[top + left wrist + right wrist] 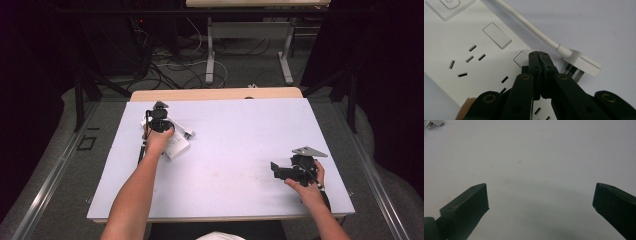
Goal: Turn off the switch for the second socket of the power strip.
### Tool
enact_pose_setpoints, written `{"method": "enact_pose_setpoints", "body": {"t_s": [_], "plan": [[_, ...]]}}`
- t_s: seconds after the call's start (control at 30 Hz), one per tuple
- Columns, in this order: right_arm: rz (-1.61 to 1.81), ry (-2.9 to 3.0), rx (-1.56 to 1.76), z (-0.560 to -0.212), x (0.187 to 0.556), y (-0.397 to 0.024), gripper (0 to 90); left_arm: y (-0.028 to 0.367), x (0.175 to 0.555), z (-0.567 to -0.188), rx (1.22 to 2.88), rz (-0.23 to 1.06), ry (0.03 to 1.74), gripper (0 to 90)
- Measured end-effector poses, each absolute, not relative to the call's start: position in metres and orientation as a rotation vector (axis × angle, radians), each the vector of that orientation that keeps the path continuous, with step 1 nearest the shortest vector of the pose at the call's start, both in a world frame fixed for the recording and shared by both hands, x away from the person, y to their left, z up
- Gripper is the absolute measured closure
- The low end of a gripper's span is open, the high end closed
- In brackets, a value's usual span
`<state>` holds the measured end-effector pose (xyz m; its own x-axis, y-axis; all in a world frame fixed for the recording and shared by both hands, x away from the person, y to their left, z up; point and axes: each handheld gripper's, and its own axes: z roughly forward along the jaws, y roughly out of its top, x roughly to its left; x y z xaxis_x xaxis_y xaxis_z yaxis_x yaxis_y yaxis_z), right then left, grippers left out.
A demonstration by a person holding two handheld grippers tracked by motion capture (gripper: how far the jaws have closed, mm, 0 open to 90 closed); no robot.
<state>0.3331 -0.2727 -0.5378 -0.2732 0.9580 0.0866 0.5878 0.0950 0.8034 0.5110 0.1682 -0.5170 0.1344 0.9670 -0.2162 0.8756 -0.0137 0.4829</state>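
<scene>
High view shows the wide pale-grey table top (235, 150) with a flat white plastic power strip (172, 142) lying near its far-left part, under the person's left hand (157, 140). The left gripper (538, 53) points down at the strip, its black jaws clenched together with nothing between them, the tips resting on or just above a small white rectangular rocker switch (520, 58) beside the sockets; whether they truly touch it I cannot tell. Just beside the strip lies a white angled plug (582, 65) on its thick white cord (529, 25), prongs bare and not seated. The right gripper (280, 171) idles well apart near the table's right edge, its jaws spread wide over bare surface. The likely trouble: a push that lands off-centre could skid the closed tips off the little switch, or shove the light strip across the smooth top since nothing pins it down. A slide towards the loose plug could nudge it away too
</scene>
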Motion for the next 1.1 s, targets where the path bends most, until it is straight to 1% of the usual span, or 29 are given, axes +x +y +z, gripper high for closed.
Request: {"method": "enact_pose_setpoints", "body": {"t_s": [0.47, 1.1], "plan": [[1.05, 1.914, 1.512, -0.5379, 0.3331, -0.2726, 0.0, 0.1649, 0.51, -0.5168, 1.922, 0.267, 1.766, 90.0], [1.054, 1.911, 1.521, -0.5386, 0.334, -0.2746, 0.0, 0.1619, 0.5099, -0.5176, 1.915, 0.295, 1.748, 87.6]]}}
